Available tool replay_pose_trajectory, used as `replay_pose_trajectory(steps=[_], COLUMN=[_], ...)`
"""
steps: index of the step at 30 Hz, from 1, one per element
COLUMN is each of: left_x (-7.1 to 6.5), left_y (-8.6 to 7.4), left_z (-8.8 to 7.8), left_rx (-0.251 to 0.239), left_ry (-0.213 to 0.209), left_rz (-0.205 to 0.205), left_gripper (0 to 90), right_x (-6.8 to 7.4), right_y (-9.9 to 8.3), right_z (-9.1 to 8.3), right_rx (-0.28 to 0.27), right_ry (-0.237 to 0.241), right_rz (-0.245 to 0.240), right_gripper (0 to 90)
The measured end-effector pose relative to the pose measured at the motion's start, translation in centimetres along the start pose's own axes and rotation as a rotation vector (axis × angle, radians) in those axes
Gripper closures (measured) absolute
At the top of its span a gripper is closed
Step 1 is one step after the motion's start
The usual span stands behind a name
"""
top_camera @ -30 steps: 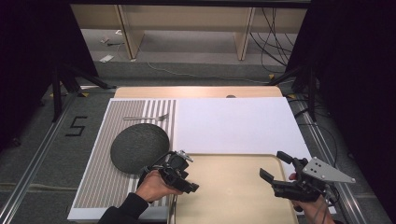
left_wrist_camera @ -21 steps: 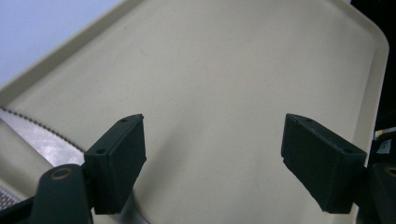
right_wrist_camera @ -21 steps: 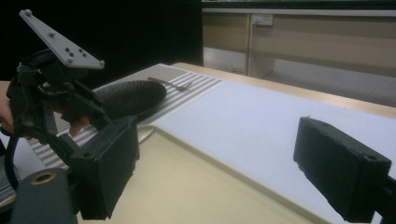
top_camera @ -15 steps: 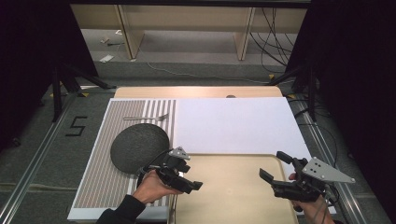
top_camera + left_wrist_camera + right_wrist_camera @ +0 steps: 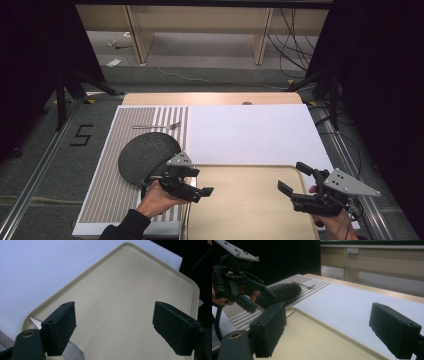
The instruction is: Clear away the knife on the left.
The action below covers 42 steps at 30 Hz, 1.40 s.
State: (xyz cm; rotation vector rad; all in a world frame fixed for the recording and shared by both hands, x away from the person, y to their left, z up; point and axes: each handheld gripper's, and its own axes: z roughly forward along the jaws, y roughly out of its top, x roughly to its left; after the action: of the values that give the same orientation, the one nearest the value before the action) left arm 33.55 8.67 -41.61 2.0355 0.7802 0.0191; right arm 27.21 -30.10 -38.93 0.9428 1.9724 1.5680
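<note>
The left gripper (image 5: 200, 181), at the lower left of the high view, has its jaws spread wide; they have just been opening, and nothing sits between them. In the left gripper view they hang over the bare beige tray (image 5: 125, 290) without touching it. The right gripper (image 5: 292, 176), lower right of the high view, is also wide apart and holds nothing, poised over the tray's right edge. A knife (image 5: 73, 353) lies at the lower left of the left gripper view, partly hidden behind the left jaw. Its toothed blade runs on a slant from bottom centre up to the left, with the tip towards the tray's corner rim
</note>
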Motion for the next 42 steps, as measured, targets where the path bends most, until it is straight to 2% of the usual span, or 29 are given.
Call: replay_pose_trajectory(steps=[8,15,20,24,27,34,42], left_x=[0.0,0.3,0.3,0.4,0.3,0.1,-0.5], left_y=[-0.2,-0.6,-1.1,-1.5,-1.9,-2.3,-2.6], left_z=[-1.4,-2.5,-3.1,-3.4,-3.5,-3.9,-4.4], left_rx=[-0.135,-0.223,-0.268,-0.269,-0.255,-0.255,-0.28], left_ry=[0.017,0.055,0.072,0.088,0.11,0.107,0.103], left_rz=[0.018,0.024,0.032,0.032,0.053,0.063,0.071], left_gripper=[18.8,18.8,18.9,18.9,18.9,18.8,18.2], right_x=[0.0,0.1,0.0,0.0,0.0,0.1,0.0], right_y=[0.0,0.0,0.0,0.0,0.0,0.0,0.0], right_z=[0.0,0.0,0.0,0.0,0.0,-0.1,-0.2], right_rx=[-0.001,-0.004,-0.003,-0.003,-0.003,-0.004,-0.007], right_ry=[0.0,-0.001,-0.001,-0.001,0.0,0.0,-0.003], right_rz=[-0.002,-0.002,-0.003,-0.002,-0.003,-0.003,-0.002], right_gripper=[15.2,15.2,15.2,15.1,15.2,15.2,15.2])
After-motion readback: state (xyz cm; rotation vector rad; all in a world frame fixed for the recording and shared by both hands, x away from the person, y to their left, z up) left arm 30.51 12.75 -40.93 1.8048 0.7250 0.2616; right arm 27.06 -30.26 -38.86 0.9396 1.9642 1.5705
